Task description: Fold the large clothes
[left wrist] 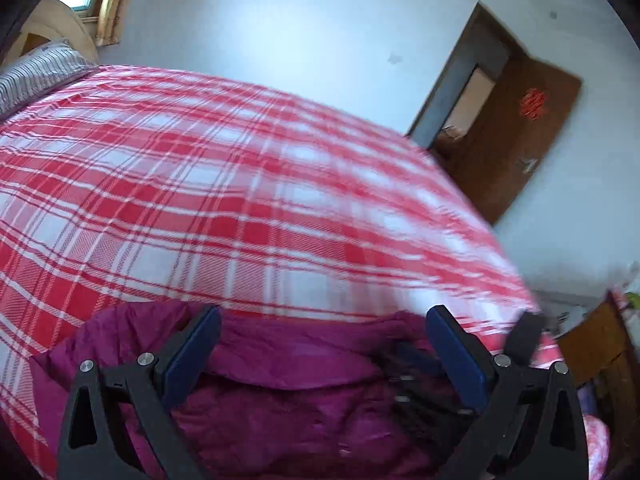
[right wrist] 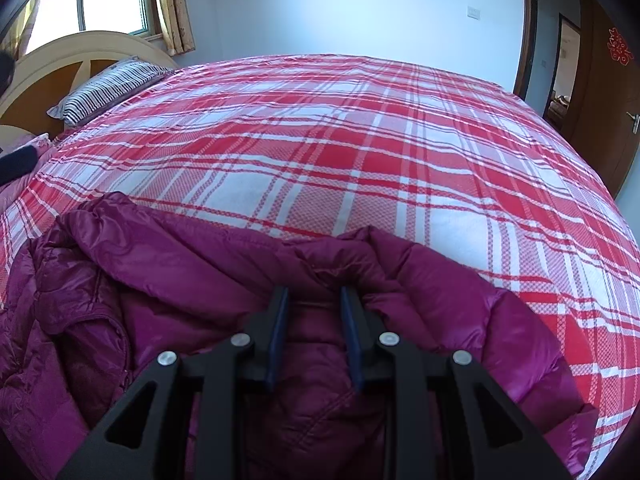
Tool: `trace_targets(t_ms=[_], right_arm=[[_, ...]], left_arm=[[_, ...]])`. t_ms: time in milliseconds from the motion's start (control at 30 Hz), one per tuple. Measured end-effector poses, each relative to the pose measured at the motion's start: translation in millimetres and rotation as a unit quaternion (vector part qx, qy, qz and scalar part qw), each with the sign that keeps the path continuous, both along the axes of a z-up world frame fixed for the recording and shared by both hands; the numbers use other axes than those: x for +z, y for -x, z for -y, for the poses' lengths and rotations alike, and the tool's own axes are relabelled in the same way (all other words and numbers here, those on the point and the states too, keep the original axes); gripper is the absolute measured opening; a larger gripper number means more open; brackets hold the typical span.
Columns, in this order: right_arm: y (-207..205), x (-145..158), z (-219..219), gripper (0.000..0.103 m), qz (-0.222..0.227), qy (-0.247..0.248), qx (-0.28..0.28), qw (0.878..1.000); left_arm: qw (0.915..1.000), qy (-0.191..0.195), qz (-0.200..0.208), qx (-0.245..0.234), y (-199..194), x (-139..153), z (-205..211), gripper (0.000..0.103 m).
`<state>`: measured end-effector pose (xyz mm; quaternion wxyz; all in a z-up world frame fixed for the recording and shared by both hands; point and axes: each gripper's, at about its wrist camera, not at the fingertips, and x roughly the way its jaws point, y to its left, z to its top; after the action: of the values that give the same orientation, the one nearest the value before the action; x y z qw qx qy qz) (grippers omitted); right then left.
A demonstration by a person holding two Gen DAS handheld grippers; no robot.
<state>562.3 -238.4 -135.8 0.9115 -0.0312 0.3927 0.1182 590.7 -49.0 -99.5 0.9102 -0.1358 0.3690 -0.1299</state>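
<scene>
Magenta jacket on red-and-white plaid

The puffy jacket [right wrist: 248, 272] is a glossy magenta-purple; the bed sheet [right wrist: 360, 148] under it is plaid in red and white. The pillow [right wrist: 108, 88] carries dark and white stripes, the headboard [right wrist: 60, 60] is cream with an orange-brown panel, the curtain [right wrist: 174, 8] pale yellow, the wall [right wrist: 340, 4] bluish white, the door [left wrist: 516, 140] brown with a red emblem. Both grippers [right wrist: 314, 294] are black with blue pads [left wrist: 192, 352].

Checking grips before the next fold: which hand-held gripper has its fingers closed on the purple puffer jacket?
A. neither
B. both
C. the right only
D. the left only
C: the right hand-held gripper pinches a fold of the purple puffer jacket between its narrow-set fingers, while the left hand-held gripper stands wide open above the fabric.
</scene>
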Motion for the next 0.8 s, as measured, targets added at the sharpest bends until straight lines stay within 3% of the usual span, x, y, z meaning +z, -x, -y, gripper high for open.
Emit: trace_targets(t_ms=[67, 133, 233, 300, 400, 800], right_arm=[[0.4, 0.1, -0.3, 0.028, 0.001, -0.001, -0.001, 1.000], [0.7, 0.3, 0.0, 0.028, 0.002, -0.003, -0.001, 1.000], [0.4, 0.2, 0.1, 0.028, 0.002, -0.005, -0.001, 1.000], [0.5, 0.3, -0.3, 0.028, 0.002, -0.005, -0.001, 1.000], [0.5, 0.2, -0.6, 0.028, 0.002, -0.004, -0.001, 1.000], [-2.3, -2.1, -4.1, 0.028, -0.005, 0.012, -0.001, 1.000]], left_arm=[[0.9976, -0.061, -0.027, 0.017, -11.4, -25.0, 4.5, 0.102], [0.9901, -0.123, -0.059, 0.032, -20.0, -51.8, 6.3, 0.102], [0.9901, -0.106, -0.086, 0.032, -20.3, -71.4, -4.3, 0.102], [0.9875, -0.124, -0.092, 0.033, -21.1, -76.7, -1.6, 0.102], [0.9808, -0.167, -0.093, 0.037, -22.0, -80.1, 10.4, 0.102], [0.9796, -0.178, -0.081, 0.045, -23.7, -84.0, 13.6, 0.102]])
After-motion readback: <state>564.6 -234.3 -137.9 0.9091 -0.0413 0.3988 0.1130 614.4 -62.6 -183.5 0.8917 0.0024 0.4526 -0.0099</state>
